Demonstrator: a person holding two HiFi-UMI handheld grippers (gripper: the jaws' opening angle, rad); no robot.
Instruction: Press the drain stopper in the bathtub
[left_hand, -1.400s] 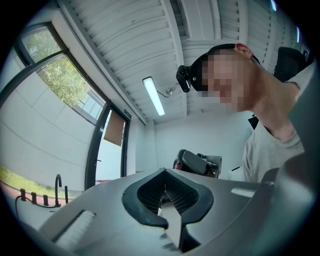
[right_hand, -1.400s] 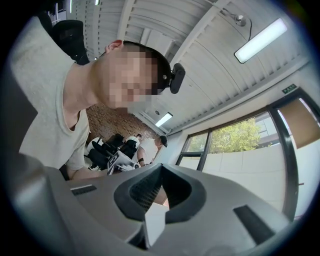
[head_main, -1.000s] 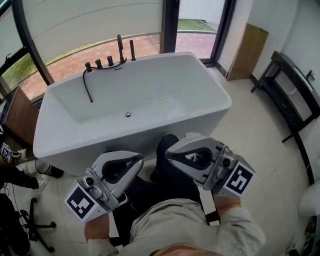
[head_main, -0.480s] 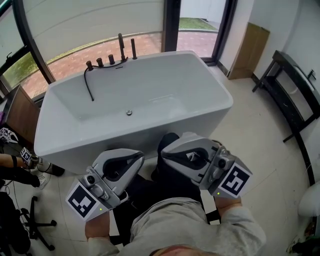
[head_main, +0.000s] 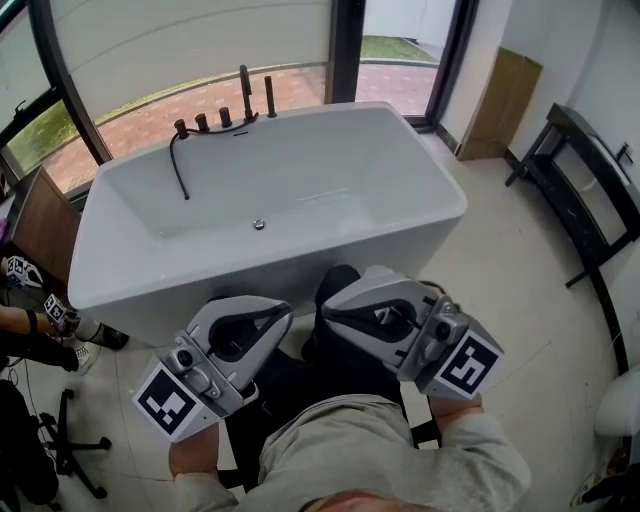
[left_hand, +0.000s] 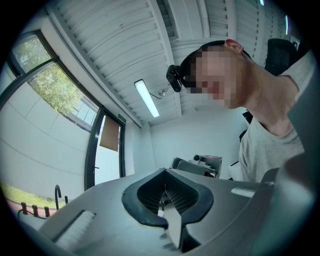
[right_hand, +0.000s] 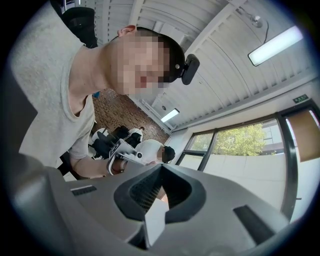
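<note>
The white bathtub (head_main: 420, 215) stands in front of me in the head view. Its small round metal drain stopper (head_main: 259, 224) sits on the tub floor near the middle. My left gripper (head_main: 283, 312) and right gripper (head_main: 329, 304) are held close to my chest, short of the tub's near wall and far from the stopper. Both tilt upward, so the gripper views face the ceiling and my head. The left gripper (left_hand: 164, 172) has its jaws shut tip to tip with nothing between them. So does the right gripper (right_hand: 161, 167).
Dark taps (head_main: 245, 92) and a black shower hose (head_main: 179, 165) sit on the tub's far rim below the windows. A black rack (head_main: 585, 190) stands at the right and a wooden panel (head_main: 500, 100) in the corner. Another person's hand (head_main: 30, 322) shows at the left edge.
Both grippers stay almost where they were, jaws unchanged. The view has shifted slightly, and the other person's hand at the left edge has moved into the frame.
</note>
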